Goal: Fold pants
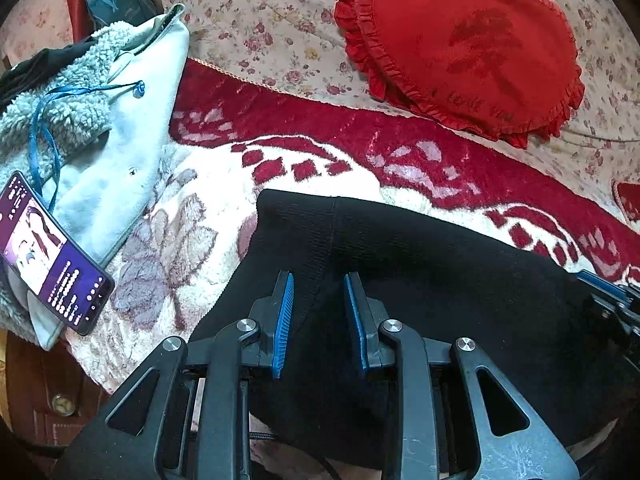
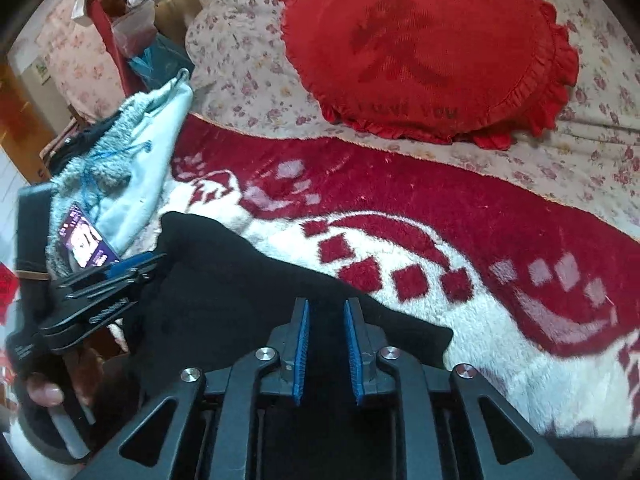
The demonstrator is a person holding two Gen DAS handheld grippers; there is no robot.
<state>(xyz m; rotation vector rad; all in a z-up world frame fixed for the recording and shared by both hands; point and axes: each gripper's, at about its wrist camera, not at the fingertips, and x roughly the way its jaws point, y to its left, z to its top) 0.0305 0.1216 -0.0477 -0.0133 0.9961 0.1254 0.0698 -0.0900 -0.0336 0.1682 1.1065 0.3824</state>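
Observation:
Black pants [image 1: 440, 264] lie folded on a red and white plush blanket [image 1: 224, 184], with a seam running down the cloth. My left gripper [image 1: 319, 280] hangs over their left part, blue pads apart, and the seam passes under the gap. Nothing is pinched. In the right wrist view the same pants [image 2: 224, 280] stretch from the left to the lower middle. My right gripper [image 2: 327, 308] stands open above their near right edge, pads clear of the cloth. The left gripper [image 2: 120, 272] shows there at the left, a thumb [image 2: 44, 394] below it.
A red heart cushion [image 1: 460, 44] rests on the floral sheet [image 1: 260, 12] beyond the blanket. At the left lies a pale blue fleece garment [image 1: 120, 140] with a lit phone [image 1: 52, 256] on it. The bed's edge runs along the lower left.

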